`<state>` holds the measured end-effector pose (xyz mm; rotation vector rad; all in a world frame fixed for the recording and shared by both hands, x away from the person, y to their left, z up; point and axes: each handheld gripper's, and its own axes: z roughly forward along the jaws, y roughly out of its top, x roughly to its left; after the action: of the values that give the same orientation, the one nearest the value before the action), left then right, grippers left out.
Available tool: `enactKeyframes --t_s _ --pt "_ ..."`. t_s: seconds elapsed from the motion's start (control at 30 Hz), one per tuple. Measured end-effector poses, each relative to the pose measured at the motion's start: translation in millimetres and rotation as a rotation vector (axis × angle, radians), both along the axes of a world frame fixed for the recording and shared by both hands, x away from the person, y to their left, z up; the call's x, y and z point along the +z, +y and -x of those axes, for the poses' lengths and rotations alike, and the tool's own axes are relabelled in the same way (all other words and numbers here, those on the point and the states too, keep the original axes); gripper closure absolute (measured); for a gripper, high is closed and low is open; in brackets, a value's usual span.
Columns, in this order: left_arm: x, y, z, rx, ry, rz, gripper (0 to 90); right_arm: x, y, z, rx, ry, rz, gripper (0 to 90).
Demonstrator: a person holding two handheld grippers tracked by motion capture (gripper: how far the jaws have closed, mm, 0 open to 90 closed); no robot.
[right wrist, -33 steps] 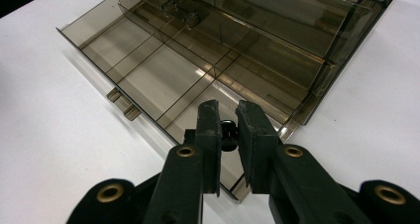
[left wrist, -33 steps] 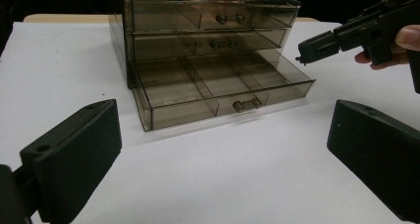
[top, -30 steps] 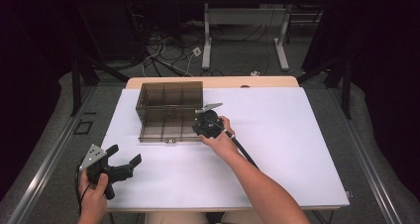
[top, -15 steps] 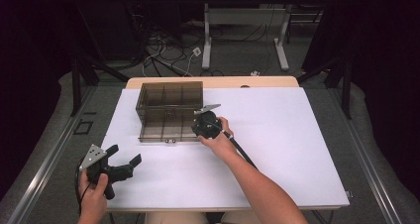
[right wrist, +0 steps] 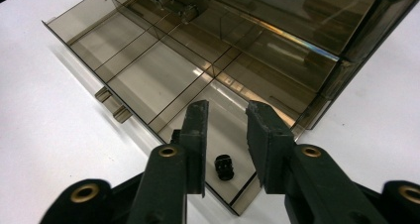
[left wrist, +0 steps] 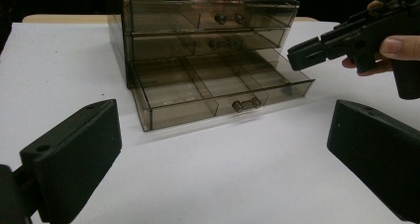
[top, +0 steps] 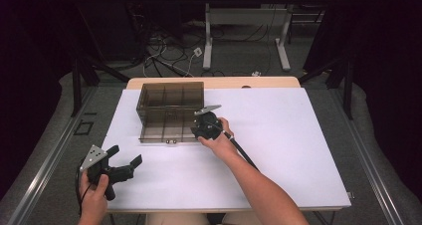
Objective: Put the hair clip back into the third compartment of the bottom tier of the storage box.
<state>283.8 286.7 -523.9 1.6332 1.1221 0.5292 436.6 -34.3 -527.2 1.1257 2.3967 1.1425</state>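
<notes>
High view: the right gripper (top: 199,127) is hovering over the pulled-out bottom drawer (top: 166,128) of the smoky drawer box (top: 171,94), at the drawer's 3 o'clock end. The left gripper (top: 124,158) is sitting idle at 7 o'clock on the white table (top: 298,150), jaws spread, nothing in them. Plenty of open table at 3 and 5 o'clock for backing out.

Left gripper view: own jaws are standing wide apart and empty, looking at the box front. The drawer (left wrist: 218,90) is sticking out toward the camera, its handle (left wrist: 246,104) facing us. The right gripper (left wrist: 309,53) is coming in at 2 o'clock above the drawer's corner.

Right gripper view: jaws have just been opening, now a little apart, gripping nothing. A small black part (right wrist: 223,166), probably a screw fitting, hard to tell, is lying in the drawer's nearest corner compartment, directly below the gap at 6 o'clock, not touched by either pad.

Judgement: the part is looking dropped off. Good move is lifting straight up before swinging away, since the drawer wall and the box edge at 2 o'clock are close to the fingertips.
</notes>
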Motion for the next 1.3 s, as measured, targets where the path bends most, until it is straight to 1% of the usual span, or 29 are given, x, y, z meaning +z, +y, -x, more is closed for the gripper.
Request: enactKeyframes --t_s 0.03,0.1,0.13,0.17,0.2,0.27,0.3,0.37,0.4,0.47,0.5,0.53,0.57,0.6,0.7,0.73,0.77,0.8,0.83,0.87,0.9,0.93,0.97,1.0,1.07,1.17,1.23,1.27,1.3 --pt "-0.1 0.0 0.0 0.000 0.000 0.000 0.5 0.8 -0.7 0.0 0.003 0.004 0.005 68.5" --pt "-0.1 0.2 -0.1 0.000 0.000 0.000 0.5 1.4 -1.2 0.0 -0.006 -0.005 0.007 66.1" --pt "-0.1 0.1 0.0 0.001 -0.001 0.000 0.5 0.6 -1.4 -0.4 -0.007 -0.014 -0.004 65.0" --pt "-0.1 0.2 0.0 0.000 -0.001 0.000 0.5 1.4 -2.1 -0.1 -0.011 -0.006 0.001 64.1" --pt "0.0 0.2 0.0 0.000 -0.001 0.000 0.5 1.4 -2.3 0.0 -0.017 -0.012 -0.009 63.4" --pt "-0.1 0.2 0.0 0.000 -0.001 0.000 0.5 1.7 -4.1 0.1 -0.011 -0.016 -0.011 61.8" --pt "-0.1 0.1 0.0 0.000 0.000 0.000 0.5 2.2 -4.5 1.0 -0.019 -0.010 -0.015 60.9" --pt "-0.1 0.1 0.0 0.000 0.000 0.000 0.5 2.3 -6.6 1.1 -0.015 -0.012 -0.013 58.8" --pt "0.0 0.0 0.1 0.000 0.000 0.000 0.5 3.1 -8.0 1.6 -0.016 -0.002 -0.002 57.3" --pt "0.0 -0.1 0.1 0.001 -0.001 0.000 0.5 2.4 -9.3 2.7 -0.026 -0.008 -0.023 55.7" --pt "-0.1 -0.2 0.0 0.001 0.000 0.000 0.5 1.8 -10.7 2.5 -0.022 -0.020 -0.031 54.8" --pt "-0.1 -0.2 0.0 0.001 0.000 0.000 0.5 2.9 -12.2 3.2 -0.025 -0.010 -0.022 54.1" --pt "-0.1 -0.3 -0.1 0.001 0.000 0.000 0.5 2.9 -13.1 3.2 -0.026 -0.012 -0.024 53.2" --pt "-0.1 -0.4 -0.2 0.001 -0.001 0.000 0.5 3.8 -15.1 3.9 -0.027 0.000 -0.015 51.8" --pt "-0.2 -0.7 -0.3 0.001 -0.001 0.000 0.5 3.6 -18.7 4.5 -0.036 -0.016 -0.033 48.9" --pt "-0.3 -0.7 -0.3 0.001 -0.001 0.000 0.5 5.6 -20.7 5.5 -0.040 0.006 -0.018 47.7" --pt "-0.3 -0.7 -0.3 0.002 -0.001 0.000 0.5 4.6 -21.5 5.3 -0.044 -0.014 -0.035 46.7" --pt "-0.4 -0.7 -0.3 0.002 0.000 0.000 0.5 5.2 -22.8 5.9 -0.045 -0.008 -0.038 45.9" --pt "-0.4 -0.6 -0.3 0.002 0.000 0.000 0.5 6.3 -24.3 6.9 -0.046 -0.005 -0.028 44.4" --pt "-0.4 -0.6 -0.3 0.002 0.000 0.000 0.5 5.9 -25.2 7.2 -0.047 -0.023 -0.033 43.6" --pt "-0.4 -0.6 -0.4 0.002 0.000 0.000 0.5 6.5 -26.5 8.1 -0.045 -0.025 -0.027 42.9" --pt "-0.4 -0.7 -0.4 0.002 0.000 0.000 0.5 6.4 -27.3 9.0 -0.046 -0.030 -0.036 41.4" --pt "-0.4 -0.6 -0.4 0.003 -0.002 -0.003 0.5 7.8 -28.5 10.3 -0.048 -0.019 -0.023 40.3" --pt "-0.4 -0.6 -0.4 0.003 -0.001 -0.003 0.5 7.5 -29.5 11.3 -0.052 -0.042 -0.024 39.7" --pt "-0.4 -0.7 -0.4 0.003 -0.002 -0.003 0.5 8.7 -31.8 13.6 -0.056 -0.039 -0.020 37.6" --pt "-0.3 -0.6 -0.4 0.001 -0.002 -0.008 0.5 9.4 -36.3 15.9 -0.051 -0.045 -0.026 36.2" --pt "-0.4 -0.7 -0.5 0.001 -0.002 -0.010 0.5 10.6 -38.9 17.9 -0.052 -0.039 -0.031 35.8" --pt "-0.3 -0.7 -0.5 0.000 -0.001 -0.010 0.5 10.5 -40.5 19.1 -0.054 -0.054 -0.040 33.9" --pt "-0.3 -0.7 -0.6 0.000 -0.001 -0.011 0.5 13.1 -43.0 20.8 -0.052 -0.039 -0.008 31.7"
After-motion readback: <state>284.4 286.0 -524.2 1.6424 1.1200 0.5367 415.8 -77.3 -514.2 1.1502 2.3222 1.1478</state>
